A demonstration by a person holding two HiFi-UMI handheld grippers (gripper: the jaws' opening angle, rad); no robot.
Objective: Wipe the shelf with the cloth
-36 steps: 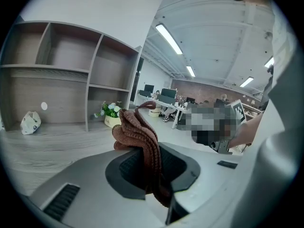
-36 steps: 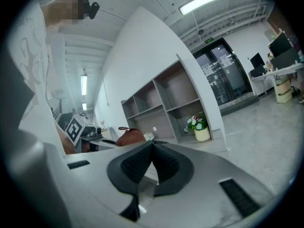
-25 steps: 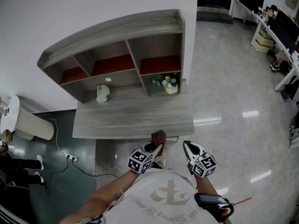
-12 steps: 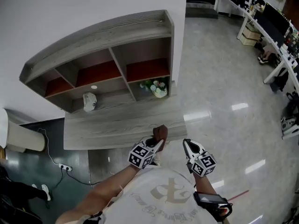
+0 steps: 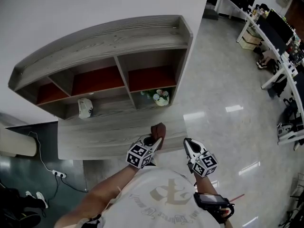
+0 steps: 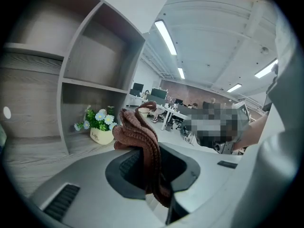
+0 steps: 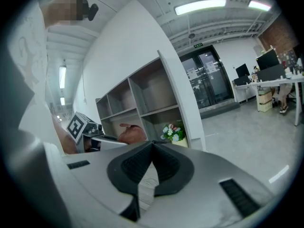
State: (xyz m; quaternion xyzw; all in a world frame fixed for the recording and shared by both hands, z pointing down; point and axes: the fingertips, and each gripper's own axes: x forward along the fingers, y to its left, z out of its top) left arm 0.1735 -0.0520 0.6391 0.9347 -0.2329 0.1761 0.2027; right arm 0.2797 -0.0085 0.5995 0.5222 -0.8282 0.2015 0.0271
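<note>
I get bright, even light from ceiling strip lights (image 7: 199,6). The glossy floor (image 5: 228,80) throws white glare patches. Both gripper views bend hard outward with black corners. The shelf (image 5: 102,34) curves in the head view.

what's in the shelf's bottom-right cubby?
A small flower pot, white and blue blooms; nothing else shows. The shelf cubby's floor behind the pot is covered.

Brown ribbed-knit cloth (image 6: 141,136) right up front. The shelf (image 5: 109,39) is grey wood-grain, rust red at the back of its upper compartments. Tiny flowers (image 6: 99,118), white and pale blue over green leaves, cream pot (image 6: 101,136). Left gripper (image 5: 153,142) and right gripper (image 5: 188,145): pale grey shells, black fingers (image 7: 130,167), black-and-white square markers. Floor (image 5: 223,80) glossy grey.
</note>
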